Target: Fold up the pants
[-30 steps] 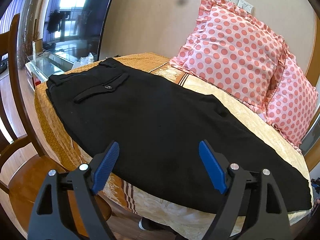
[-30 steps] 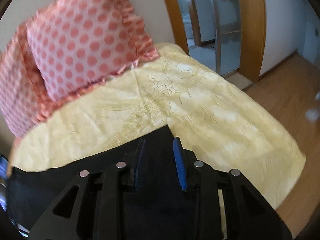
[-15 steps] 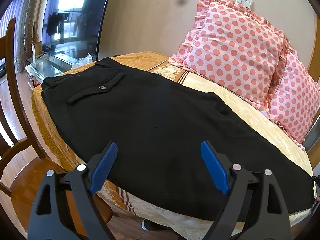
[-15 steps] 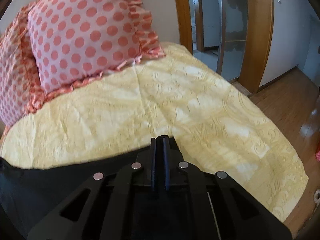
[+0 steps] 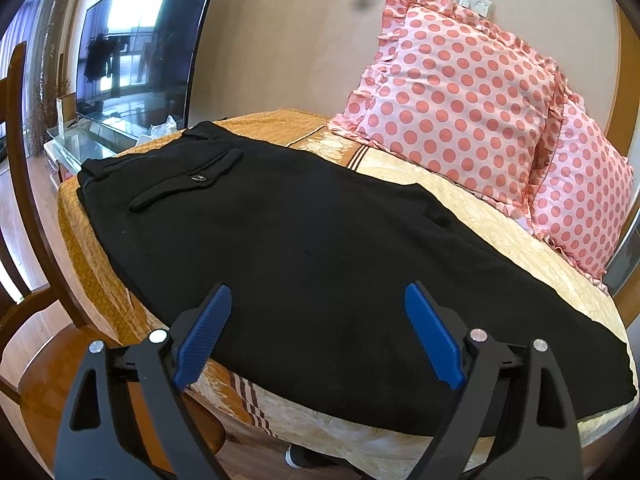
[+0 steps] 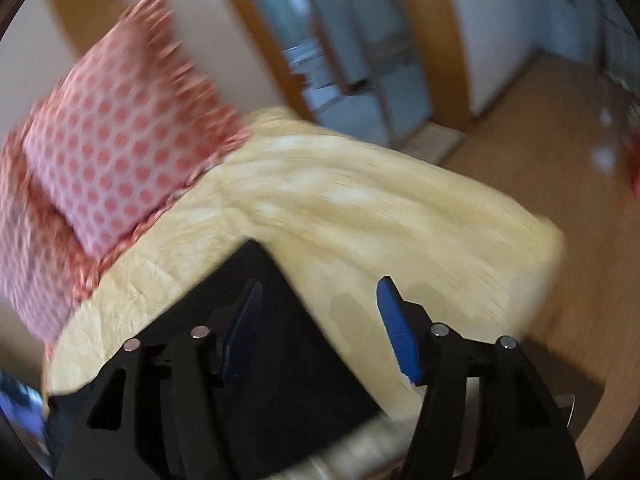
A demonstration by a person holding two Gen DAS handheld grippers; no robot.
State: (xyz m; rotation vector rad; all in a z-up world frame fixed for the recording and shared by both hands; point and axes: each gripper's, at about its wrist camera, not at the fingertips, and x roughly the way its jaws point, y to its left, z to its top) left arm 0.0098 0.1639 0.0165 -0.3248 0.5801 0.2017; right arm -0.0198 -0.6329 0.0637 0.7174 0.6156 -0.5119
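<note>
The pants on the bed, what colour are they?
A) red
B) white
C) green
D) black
D, since the pants lie spread flat as one dark black shape across the yellow bedspread, beside the pink spotted pillows.

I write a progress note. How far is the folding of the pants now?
Done: the pants lie flat along the bed, apparently folded leg on leg. In hand: nothing; the left tongs hover open over the near edge, and the right tongs have just been opening over the hem end, gripping nothing. Left: the cross folds, hem toward waistband.
</note>
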